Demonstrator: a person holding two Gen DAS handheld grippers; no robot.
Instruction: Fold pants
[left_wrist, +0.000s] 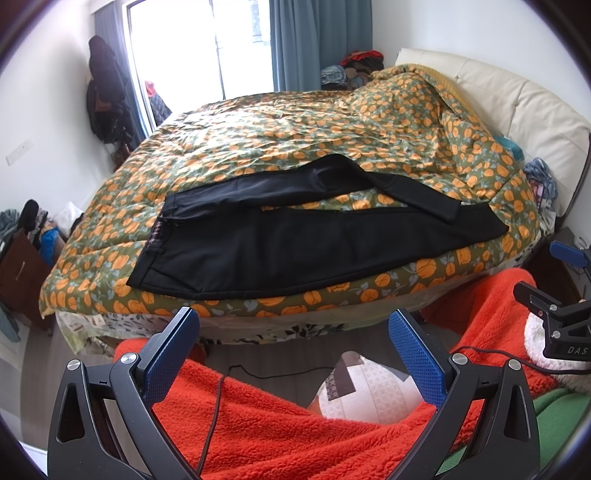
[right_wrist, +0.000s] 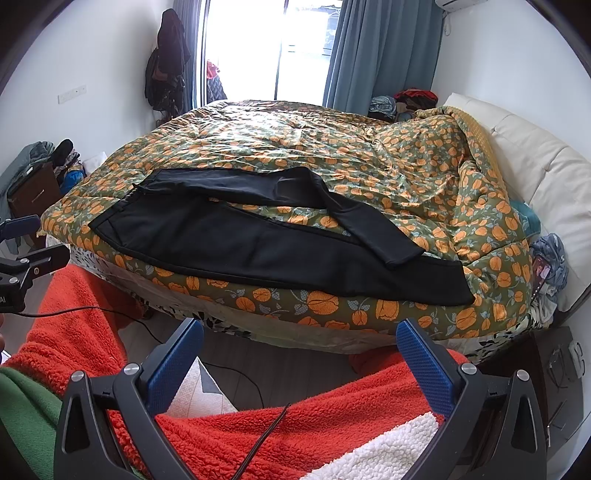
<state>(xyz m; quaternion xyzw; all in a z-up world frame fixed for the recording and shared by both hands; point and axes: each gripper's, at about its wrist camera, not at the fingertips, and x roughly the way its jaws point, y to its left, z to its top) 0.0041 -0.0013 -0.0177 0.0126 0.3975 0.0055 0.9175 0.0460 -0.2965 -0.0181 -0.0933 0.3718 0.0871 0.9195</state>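
Left wrist view: my left gripper (left_wrist: 293, 334) hangs wide, empty, below the black pants (left_wrist: 295, 240) spread near the bed's (left_wrist: 406, 273) front edge. I'd pinch the waistband at frame left, while my right gripper (right_wrist: 299, 345), equally wide, takes the hems.

Black pants (right_wrist: 258, 236) are spread along the near edge of a flowered quilt (right_wrist: 295, 147), while the right gripper (right_wrist: 299, 354) is held wide open above red fleece (right_wrist: 280, 424).
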